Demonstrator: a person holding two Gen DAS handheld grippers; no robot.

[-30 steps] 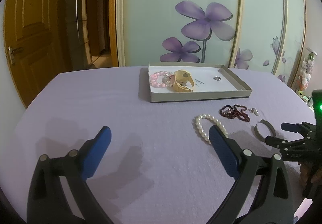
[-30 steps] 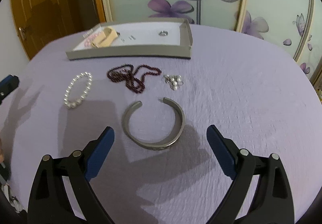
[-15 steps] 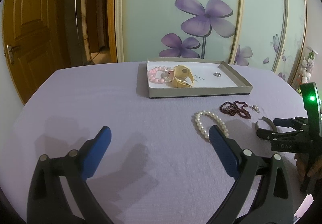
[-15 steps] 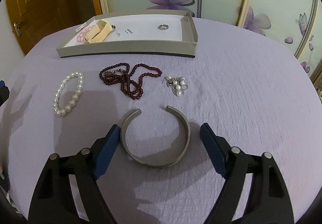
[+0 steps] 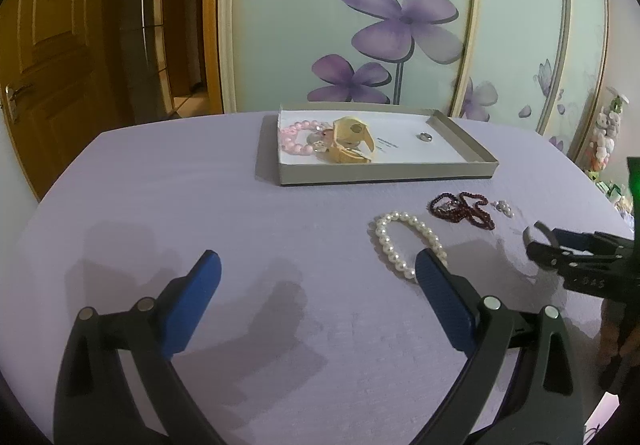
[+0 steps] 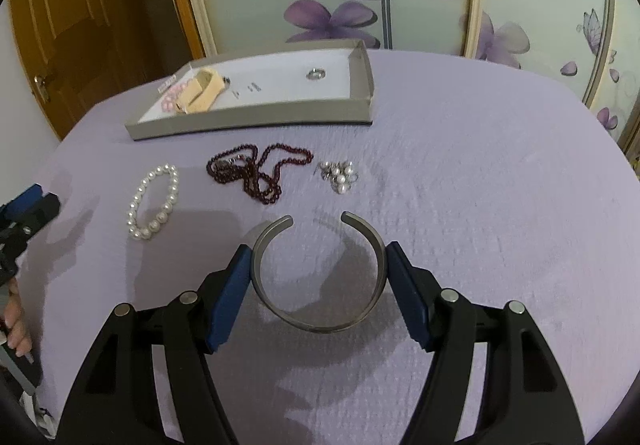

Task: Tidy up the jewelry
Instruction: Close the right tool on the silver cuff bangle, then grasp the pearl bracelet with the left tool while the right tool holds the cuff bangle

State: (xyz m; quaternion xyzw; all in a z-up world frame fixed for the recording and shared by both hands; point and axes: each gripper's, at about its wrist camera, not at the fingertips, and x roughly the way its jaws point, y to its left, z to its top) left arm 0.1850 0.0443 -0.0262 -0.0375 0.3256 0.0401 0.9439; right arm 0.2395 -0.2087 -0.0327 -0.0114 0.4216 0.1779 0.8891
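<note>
A silver cuff bangle lies on the lilac tablecloth between the blue pads of my right gripper. The jaws are closing and both pads touch the cuff's outer sides. Beyond it lie a pearl bracelet, a dark red bead necklace and small pearl earrings. The grey tray at the back holds a pink bracelet, a beige strap and a ring. My left gripper hovers open and empty over bare cloth, just left of the pearl bracelet.
The round table's edge curves close on both sides. Behind the tray stand sliding doors painted with purple flowers, and a wooden door is at the left. A person's fingers show at the left edge of the right wrist view.
My right gripper has come forward around the cuff bangle and its jaws have narrowed until the pads meet the cuff. The left gripper has stayed put and open.
</note>
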